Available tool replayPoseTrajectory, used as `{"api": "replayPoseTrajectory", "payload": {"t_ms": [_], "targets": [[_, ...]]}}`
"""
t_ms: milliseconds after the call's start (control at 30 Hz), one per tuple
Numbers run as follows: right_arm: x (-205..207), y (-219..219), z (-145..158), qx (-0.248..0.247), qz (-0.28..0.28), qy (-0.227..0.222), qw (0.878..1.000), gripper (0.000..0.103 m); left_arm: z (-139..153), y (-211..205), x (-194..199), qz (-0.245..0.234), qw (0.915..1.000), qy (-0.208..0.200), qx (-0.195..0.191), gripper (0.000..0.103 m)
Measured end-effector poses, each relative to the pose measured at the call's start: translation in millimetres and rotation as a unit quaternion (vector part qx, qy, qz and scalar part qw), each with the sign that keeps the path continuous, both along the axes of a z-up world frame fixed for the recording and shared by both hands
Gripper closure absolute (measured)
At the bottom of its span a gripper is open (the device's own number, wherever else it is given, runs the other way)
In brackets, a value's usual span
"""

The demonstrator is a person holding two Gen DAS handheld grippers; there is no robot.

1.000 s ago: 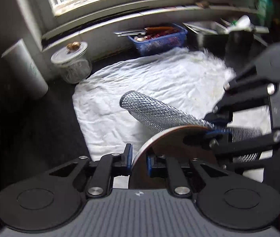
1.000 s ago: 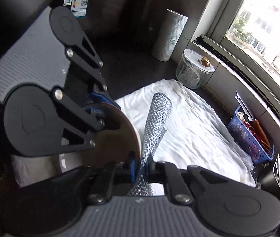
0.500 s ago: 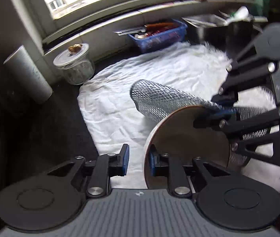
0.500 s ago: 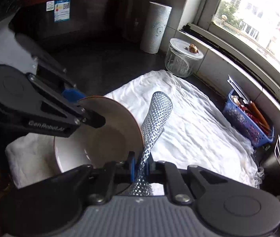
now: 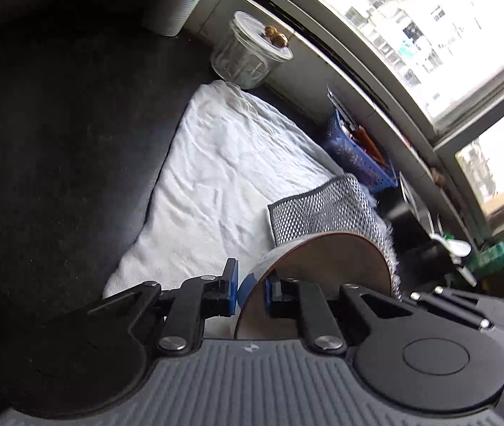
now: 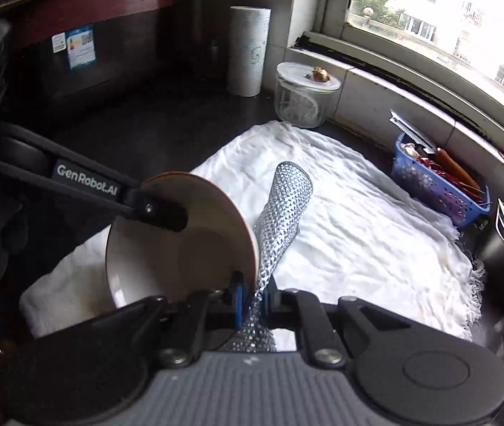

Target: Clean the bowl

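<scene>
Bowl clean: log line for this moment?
left gripper: shut on bowl rim, jaws just closing | right gripper: shut on mesh scrubber | scrubber against bowl's outside | over white cloth

My left gripper (image 5: 250, 293) pinches the bowl (image 5: 326, 277) rim, pads either side of its wall; jaws just closed back down on it. It is angled downward and rolled to one side, so the bowl stands on edge. My right gripper (image 6: 253, 294) sits just beside the bowl, jaws clamped tight on the mesh scrubber (image 6: 282, 209), also pitched downward. From the right wrist, my left gripper's finger (image 6: 159, 213) reaches across the bowl's upper rim.
</scene>
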State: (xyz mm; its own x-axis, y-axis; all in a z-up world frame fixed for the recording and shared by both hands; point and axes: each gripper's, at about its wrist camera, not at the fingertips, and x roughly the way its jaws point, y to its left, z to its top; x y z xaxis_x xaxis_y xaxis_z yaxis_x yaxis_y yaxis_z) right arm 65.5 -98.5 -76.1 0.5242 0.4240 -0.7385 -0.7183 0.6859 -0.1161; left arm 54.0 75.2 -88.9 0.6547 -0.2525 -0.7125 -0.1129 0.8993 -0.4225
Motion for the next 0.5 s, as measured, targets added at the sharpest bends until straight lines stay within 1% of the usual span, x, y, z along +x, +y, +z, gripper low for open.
{"api": "replayPoseTrajectory", "payload": {"t_ms": [33, 67, 100, 133, 167, 200, 233, 267, 300, 333, 367, 400, 433, 467, 500], "targets": [[0.1, 3.4, -1.2, -0.017, 0.011, -0.009, 1.0, 0.093, 7.4, -11.8, 1.8, -0.043, 0.9971, -0.01, 0.061, 0.088], [-1.0, 8.3, -4.1, -0.04, 0.025, -0.021, 0.999, 0.092, 14.6, -26.0, 2.8, -0.089, 0.9864, -0.016, 0.137, 0.088], [-2.0, 10.7, -6.8, -0.054, 0.036, -0.029, 0.997, 0.091, 21.8, -40.2, 3.7, -0.135, 0.9679, -0.022, 0.211, 0.086], [-4.8, 11.9, -7.7, -0.063, 0.048, -0.038, 0.996, 0.091, 27.3, -50.9, 3.8, -0.173, 0.9483, -0.028, 0.265, 0.086], [-8.2, 13.0, -7.9, -0.072, 0.061, -0.047, 0.994, 0.091, 30.3, -57.7, 3.8, -0.205, 0.9344, -0.03, 0.29, 0.086], [-12.9, 15.3, -7.9, -0.082, 0.075, -0.06, 0.992, 0.092, 32.0, -63.1, 5.2, -0.228, 0.9245, -0.026, 0.305, 0.086], [-18.2, 18.1, -8.0, -0.092, 0.088, -0.074, 0.989, 0.093, 31.8, -64.7, 6.0, -0.231, 0.923, -0.024, 0.307, 0.087], [-21.6, 20.4, -7.3, -0.096, 0.096, -0.081, 0.987, 0.093, 31.6, -66.2, 6.9, -0.234, 0.9216, -0.023, 0.309, 0.094], [-21.9, 20.4, -6.8, -0.09, 0.094, -0.076, 0.989, 0.094, 31.4, -64.1, 7.2, -0.221, 0.9283, -0.022, 0.298, 0.092], [-21.3, 19.7, -6.4, -0.081, 0.088, -0.068, 0.991, 0.093, 31.0, -56.1, 6.4, -0.186, 0.9463, -0.022, 0.264, 0.09], [-20.7, 19.0, -6.1, -0.072, 0.082, -0.059, 0.992, 0.093, 29.0, -44.0, 4.1, -0.137, 0.9674, -0.019, 0.212, 0.09], [-19.3, 16.5, -6.6, -0.06, 0.071, -0.048, 0.995, 0.093, 24.5, -28.8, -0.1, -0.076, 0.9861, -0.012, 0.147, 0.088], [-17.6, 13.2, -7.5, -0.047, 0.056, -0.036, 0.997, 0.093, 18.8, -16.8, -4.9, -0.028, 0.9952, -0.004, 0.094, 0.088], [-15.9, 10.0, -8.5, -0.034, 0.042, -0.024, 0.998, 0.093, 12.3, -6.2, -9.4, 0.01, 0.9989, 0.007, 0.045, 0.088], [-15.3, 7.5, -9.6, -0.022, 0.025, -0.012, 0.999, 0.093, 7.7, 0.9, -12.3, 0.035, 0.9992, 0.015, 0.013, 0.088]]}}
